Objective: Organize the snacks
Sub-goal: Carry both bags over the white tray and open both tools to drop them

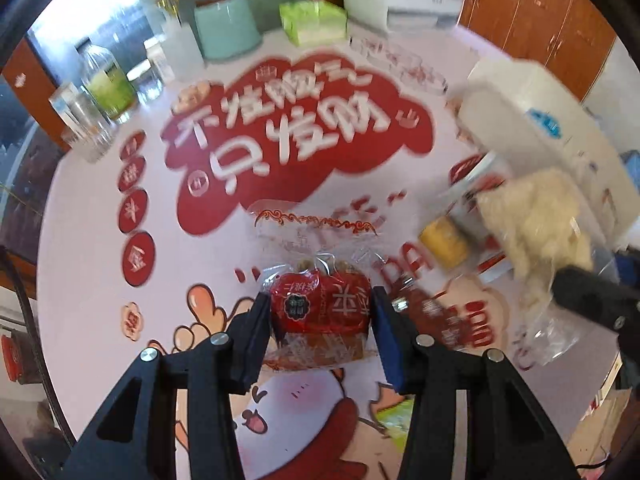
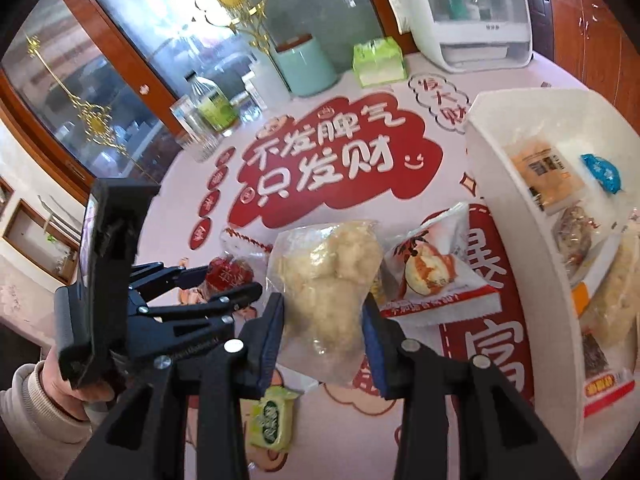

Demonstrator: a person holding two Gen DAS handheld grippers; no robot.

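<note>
My left gripper (image 1: 320,320) is shut on a red-labelled clear snack packet (image 1: 320,308), just above the table. The packet also shows in the right wrist view (image 2: 229,274), between the left gripper's fingers (image 2: 240,296). My right gripper (image 2: 324,328) is shut on a clear bag of pale puffy snack (image 2: 330,280), held above the table. In the left wrist view that bag (image 1: 536,232) hangs at the right, blurred. A white bin (image 2: 520,208) at the right holds several packets.
A white-and-red bun packet (image 2: 432,268) lies beside the bin. A small green packet (image 2: 272,420) lies near the table's front. A yellow snack (image 1: 444,240) lies by the bin. Glasses (image 1: 86,120), a teal canister (image 1: 226,28) and a green tissue box (image 1: 312,20) stand at the back.
</note>
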